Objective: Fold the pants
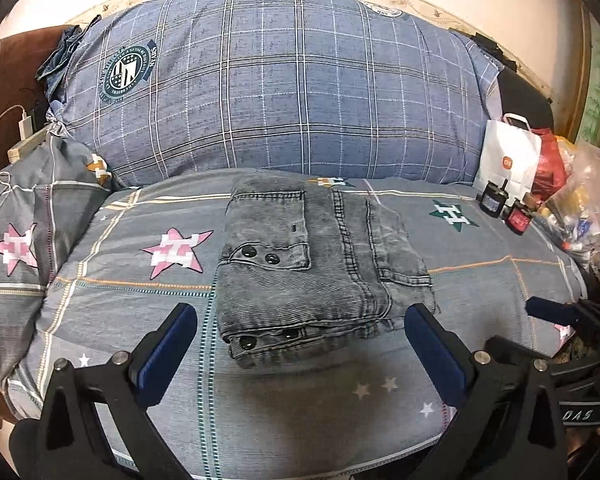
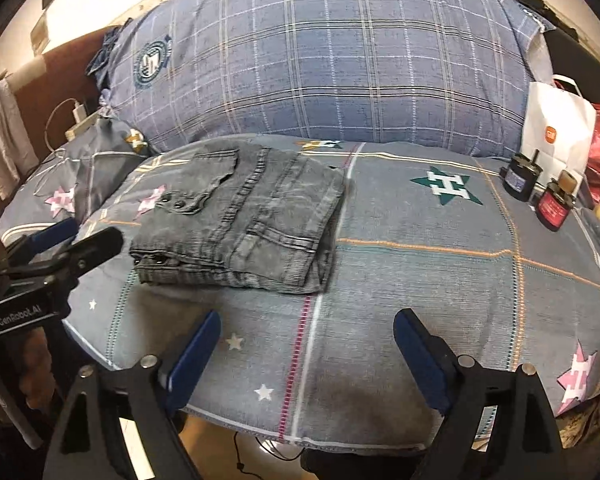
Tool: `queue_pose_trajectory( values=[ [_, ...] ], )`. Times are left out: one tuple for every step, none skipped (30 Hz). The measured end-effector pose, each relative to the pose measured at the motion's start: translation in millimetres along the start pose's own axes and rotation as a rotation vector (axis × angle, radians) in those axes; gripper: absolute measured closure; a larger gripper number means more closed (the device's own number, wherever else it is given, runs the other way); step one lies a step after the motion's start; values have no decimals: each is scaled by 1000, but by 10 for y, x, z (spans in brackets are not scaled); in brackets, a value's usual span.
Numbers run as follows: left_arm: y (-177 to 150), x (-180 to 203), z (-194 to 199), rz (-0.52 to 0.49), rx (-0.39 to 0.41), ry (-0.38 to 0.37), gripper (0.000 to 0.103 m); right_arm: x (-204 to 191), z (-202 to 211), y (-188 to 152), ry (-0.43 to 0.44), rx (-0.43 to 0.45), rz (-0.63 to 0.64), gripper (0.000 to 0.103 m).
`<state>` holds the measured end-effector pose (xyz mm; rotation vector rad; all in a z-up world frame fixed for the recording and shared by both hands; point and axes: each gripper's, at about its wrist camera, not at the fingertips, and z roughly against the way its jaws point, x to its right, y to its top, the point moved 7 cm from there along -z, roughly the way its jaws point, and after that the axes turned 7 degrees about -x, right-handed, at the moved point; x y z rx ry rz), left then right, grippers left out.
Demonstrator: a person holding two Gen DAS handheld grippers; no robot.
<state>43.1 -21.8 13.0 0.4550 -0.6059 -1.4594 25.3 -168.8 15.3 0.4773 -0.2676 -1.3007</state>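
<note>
The grey denim pants [image 1: 320, 264] lie folded into a compact stack on the bed, buttoned pocket flap on top. They also show in the right wrist view [image 2: 240, 220], left of centre. My left gripper [image 1: 300, 320] is open and empty, its blue-padded fingers [image 1: 168, 344] held apart just in front of the stack's near edge. My right gripper [image 2: 306, 328] is open and empty, to the right of the pants and near the bed's front edge. The left gripper shows in the right wrist view [image 2: 72, 240], beside the pants' left end.
The bed is covered by a grey-blue star-patterned sheet [image 1: 140, 292]. A large blue plaid pillow [image 1: 280, 88] lies behind the pants. At the right stand a white paper bag [image 1: 508, 160], small dark jars [image 2: 520, 178] and plastic bags [image 1: 580, 208]. A charger and cable [image 1: 22, 128] lie at left.
</note>
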Motion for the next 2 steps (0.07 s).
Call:
queue_pose_trajectory(
  values=[
    [3,-5,-10,0,1,12,0,-31,-5,-3,1,1,6,13],
    [12,-4,-10,-5,4,21,0,-62,-17,11,5,2,12,13]
  ],
)
